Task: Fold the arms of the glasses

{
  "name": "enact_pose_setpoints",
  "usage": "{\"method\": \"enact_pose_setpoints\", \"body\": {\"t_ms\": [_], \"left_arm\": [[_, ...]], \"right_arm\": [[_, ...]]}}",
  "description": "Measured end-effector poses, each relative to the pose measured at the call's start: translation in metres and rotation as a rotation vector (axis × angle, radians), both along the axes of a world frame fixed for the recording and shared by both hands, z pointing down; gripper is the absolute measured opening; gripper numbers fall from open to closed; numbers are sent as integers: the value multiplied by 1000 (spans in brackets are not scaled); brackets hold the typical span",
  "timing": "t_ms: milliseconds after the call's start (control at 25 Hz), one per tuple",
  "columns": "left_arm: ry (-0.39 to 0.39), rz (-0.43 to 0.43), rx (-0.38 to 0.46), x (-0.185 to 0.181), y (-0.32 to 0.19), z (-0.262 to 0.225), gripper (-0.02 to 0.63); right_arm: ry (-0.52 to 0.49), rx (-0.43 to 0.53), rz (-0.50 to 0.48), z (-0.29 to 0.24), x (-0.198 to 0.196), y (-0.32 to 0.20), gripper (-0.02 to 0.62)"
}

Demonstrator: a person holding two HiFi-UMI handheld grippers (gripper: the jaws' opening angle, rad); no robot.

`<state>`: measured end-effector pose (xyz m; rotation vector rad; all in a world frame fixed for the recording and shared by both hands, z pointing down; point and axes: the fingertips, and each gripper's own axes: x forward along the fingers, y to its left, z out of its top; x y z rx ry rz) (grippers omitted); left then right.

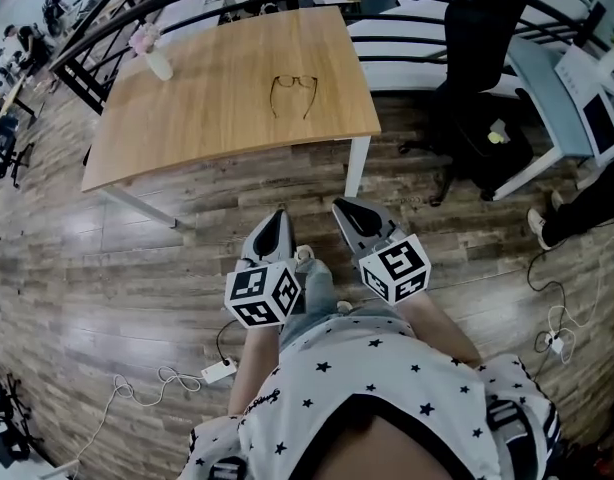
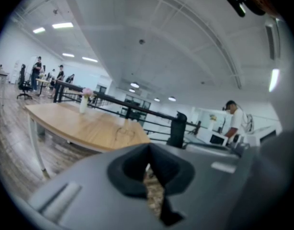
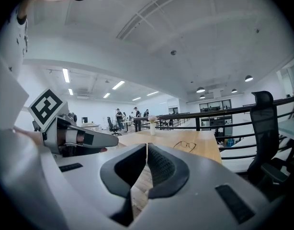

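A pair of dark-framed glasses [image 1: 293,92] lies on the wooden table [image 1: 217,108] with both arms spread open toward me. The same glasses [image 3: 186,145] show small in the right gripper view and faintly as glasses [image 2: 122,131] in the left gripper view. My left gripper [image 1: 278,218] and right gripper [image 1: 342,208] hang side by side over the floor, well short of the table's near edge. Both have their jaws together with nothing between them. The left gripper [image 3: 108,140] appears at the left of the right gripper view.
A small white vase with pink flowers [image 1: 152,53] stands at the table's far left corner. A black office chair [image 1: 477,78] sits right of the table, beside a white desk [image 1: 562,98]. A black railing [image 1: 117,18] runs behind. Cables and a power strip [image 1: 217,371] lie on the floor.
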<state>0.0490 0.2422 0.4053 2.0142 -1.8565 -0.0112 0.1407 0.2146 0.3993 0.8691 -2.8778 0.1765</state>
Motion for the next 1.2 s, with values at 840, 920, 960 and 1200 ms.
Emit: {"method": "enact_pose_setpoints", "body": {"t_ms": [840,920,960,1200], "left_arm": [[18,25,-28,-63,-160,9,6],[16,27,-31,-72,-175,9,6],[16,29,-32,-77,-182,9,6],[25,40,-46,-115,-227,8,6]], "right_arm": [[19,-18,25,3,-55,-156,18],[25,-16,17,4,-65,-169,19],[27,-16,14,4,-70,-177,18],[32,-11,7,1,-111,-225,20]]}}
